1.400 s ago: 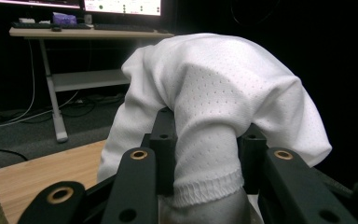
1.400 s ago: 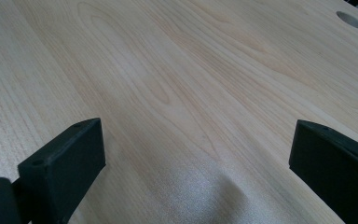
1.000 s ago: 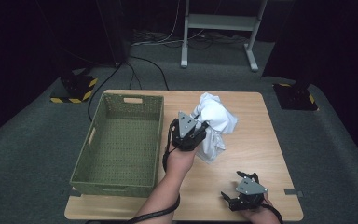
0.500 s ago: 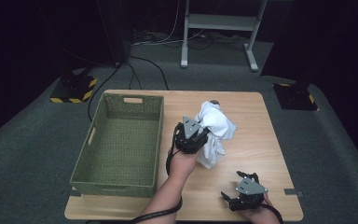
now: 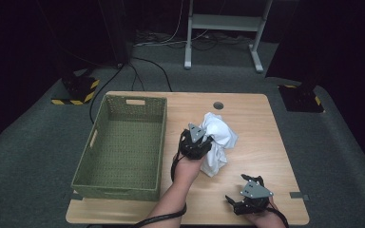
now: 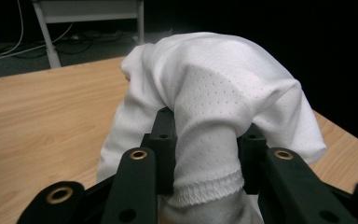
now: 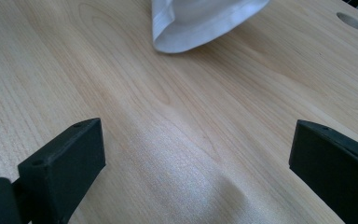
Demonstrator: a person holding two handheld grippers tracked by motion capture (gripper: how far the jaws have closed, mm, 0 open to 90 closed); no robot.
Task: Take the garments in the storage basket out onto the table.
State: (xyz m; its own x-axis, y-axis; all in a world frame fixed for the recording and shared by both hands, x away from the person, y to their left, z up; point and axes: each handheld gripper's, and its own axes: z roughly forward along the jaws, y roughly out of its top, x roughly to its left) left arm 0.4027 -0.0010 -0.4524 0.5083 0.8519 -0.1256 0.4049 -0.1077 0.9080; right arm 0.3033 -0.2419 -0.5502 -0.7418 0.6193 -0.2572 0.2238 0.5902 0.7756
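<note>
Dark carpet and a wooden table (image 5: 266, 142) set the scene, and on that table the white mesh garment (image 5: 217, 142) is the thing in hand. It is bunched in a heap, and a hemmed fold of it is pinched between the jaws of the left tongs (image 5: 205, 142); from the left gripper view, the cloth (image 6: 214, 107) arches up and over those jaws, the stitched hem squeezed between the two black pads.

Compared with a second ago, the left tongs have come lower and a little nearer the person, and the cloth has come with them: then it stood taller beyond the tongs, now more of it slumps onto the table just to their right and ahead. The grip itself has not loosened. That reads as the garment being settled or dragged along the table rather than lifted clear, so it is not yet on its way anywhere.

To the left of the left tongs, just beside them, sits the green woven basket (image 5: 123, 142), with nothing in it; I judge it the likely place for the cloth, which would call for a lift over its near wall.

Well nearer the person and to the right, the right tongs (image 5: 247, 197) rest at the table's edge with jaws spread wide, nothing between them; a hem of the garment (image 7: 200, 23) lies ahead of them, apart.
</note>
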